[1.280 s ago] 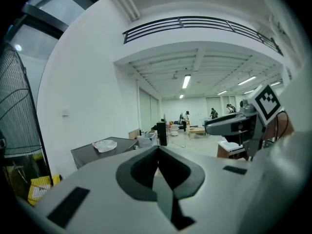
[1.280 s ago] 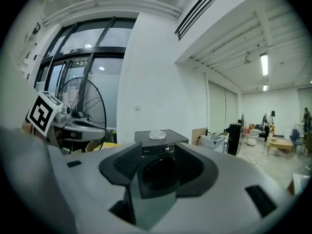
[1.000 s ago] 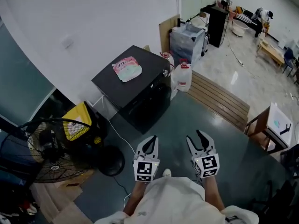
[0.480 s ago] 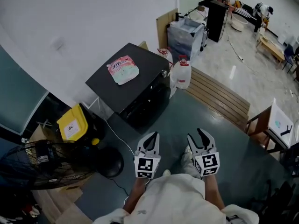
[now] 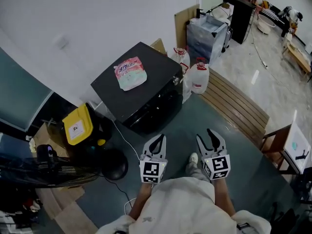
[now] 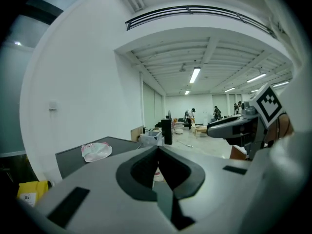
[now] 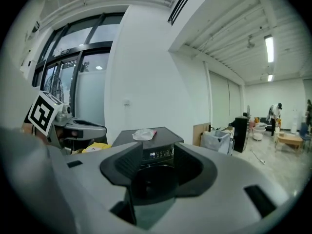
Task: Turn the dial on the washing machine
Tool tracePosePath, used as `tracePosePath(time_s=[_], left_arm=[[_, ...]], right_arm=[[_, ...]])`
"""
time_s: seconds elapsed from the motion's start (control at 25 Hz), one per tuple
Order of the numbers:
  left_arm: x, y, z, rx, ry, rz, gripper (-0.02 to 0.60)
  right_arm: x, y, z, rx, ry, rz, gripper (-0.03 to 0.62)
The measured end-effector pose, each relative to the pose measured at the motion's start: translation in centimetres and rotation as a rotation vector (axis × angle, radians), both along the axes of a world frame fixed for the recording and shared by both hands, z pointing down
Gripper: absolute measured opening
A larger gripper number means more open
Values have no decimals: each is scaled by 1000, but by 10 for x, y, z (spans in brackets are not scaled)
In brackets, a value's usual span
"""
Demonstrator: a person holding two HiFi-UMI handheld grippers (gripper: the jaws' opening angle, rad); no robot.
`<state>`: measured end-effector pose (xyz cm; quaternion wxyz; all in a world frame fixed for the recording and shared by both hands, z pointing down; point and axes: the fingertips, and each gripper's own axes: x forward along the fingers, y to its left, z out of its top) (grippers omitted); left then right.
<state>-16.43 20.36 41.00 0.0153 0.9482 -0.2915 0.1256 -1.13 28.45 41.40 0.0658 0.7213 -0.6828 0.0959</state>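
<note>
We hold both grippers low, well apart from the black washing machine (image 5: 156,65) that stands at the white wall. The left gripper (image 5: 159,139) has its jaws clenched on nothing; the right gripper (image 5: 205,135) has its jaws a little apart, empty.

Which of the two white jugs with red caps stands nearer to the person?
The jug at the front corner of the washing machine, next to the wooden slats. The other jug stands behind it, closer to the wall.
</note>
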Motion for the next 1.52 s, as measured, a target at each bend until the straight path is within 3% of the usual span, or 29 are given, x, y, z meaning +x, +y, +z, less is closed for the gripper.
tracePosePath(time_s=[0.44, 0.68, 1.12, 1.52], left_arm=[[91, -44, 5, -17, -4, -129, 12], [122, -49, 18, -32, -36, -170, 12], [150, -85, 29, -30, -65, -207, 12], [155, -137, 50, -48, -60, -239, 12]], right_arm=[[97, -64, 3, 1, -24, -129, 206], [138, -82, 12, -7, -49, -161, 206], [157, -126, 31, -5, -67, -207, 206], [150, -190, 46, -23, -34, -280, 207]])
